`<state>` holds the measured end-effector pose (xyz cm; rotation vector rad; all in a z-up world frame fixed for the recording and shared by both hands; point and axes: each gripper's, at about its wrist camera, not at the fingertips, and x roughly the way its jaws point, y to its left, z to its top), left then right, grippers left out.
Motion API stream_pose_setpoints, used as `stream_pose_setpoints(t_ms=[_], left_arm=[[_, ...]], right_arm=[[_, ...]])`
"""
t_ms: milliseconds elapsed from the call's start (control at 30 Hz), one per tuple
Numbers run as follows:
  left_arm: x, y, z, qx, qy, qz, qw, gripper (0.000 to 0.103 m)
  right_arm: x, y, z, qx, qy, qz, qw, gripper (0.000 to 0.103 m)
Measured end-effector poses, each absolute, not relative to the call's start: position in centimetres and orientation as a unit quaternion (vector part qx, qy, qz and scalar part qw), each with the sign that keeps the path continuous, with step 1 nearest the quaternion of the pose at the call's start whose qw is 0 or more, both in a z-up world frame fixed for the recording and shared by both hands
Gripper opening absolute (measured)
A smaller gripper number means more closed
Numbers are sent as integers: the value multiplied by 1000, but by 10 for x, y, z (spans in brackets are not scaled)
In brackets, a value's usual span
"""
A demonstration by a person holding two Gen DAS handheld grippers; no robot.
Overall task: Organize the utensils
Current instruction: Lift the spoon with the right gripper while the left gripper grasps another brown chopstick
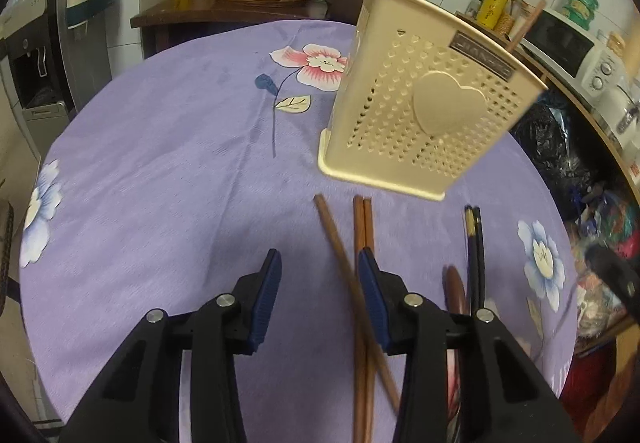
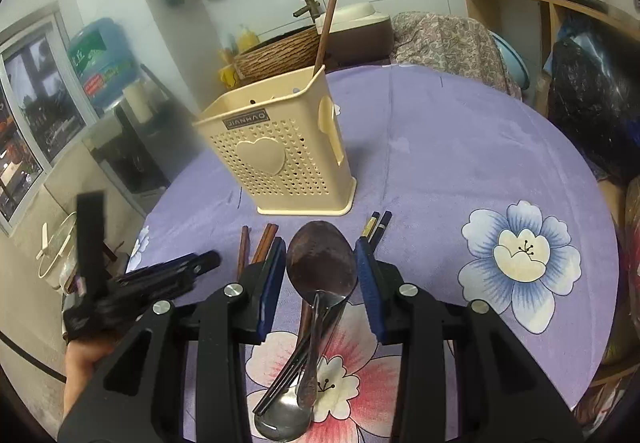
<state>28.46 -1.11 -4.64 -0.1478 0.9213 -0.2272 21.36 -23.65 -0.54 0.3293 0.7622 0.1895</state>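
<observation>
Open cloth [image 1: 160, 163] left of holder [image 1: 424, 115], chopsticks [image 1: 362, 235].

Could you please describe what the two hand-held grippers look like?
Each hand-held gripper, left and right, has a matte black, angular plastic body with cut-out openings and round silver bolts at the joints. The fingers carry flat, ribbed dark blue pads. No cables, markings or sleeves are visible.

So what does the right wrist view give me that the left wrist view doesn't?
Only the right wrist view shows the metal spoon, the full wooden spoon between the open right gripper, and one brown chopstick already standing in the holder. Only the left wrist view shows the open left gripper from behind, above three brown chopsticks. Both show the cream holder, the dark chopsticks and the purple tablecloth.
</observation>
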Motion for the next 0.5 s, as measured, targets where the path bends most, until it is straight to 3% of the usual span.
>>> stream_pose_setpoints(t_ms=[167,500], left_arm=[[315,-31,-55,-57,465,-87,879,31],[328,-38,-68,-38,479,-54,875,30]], right_arm=[[205,-233,3,147,354,89,919,37],[205,-232,3,155,356,96,917,37]])
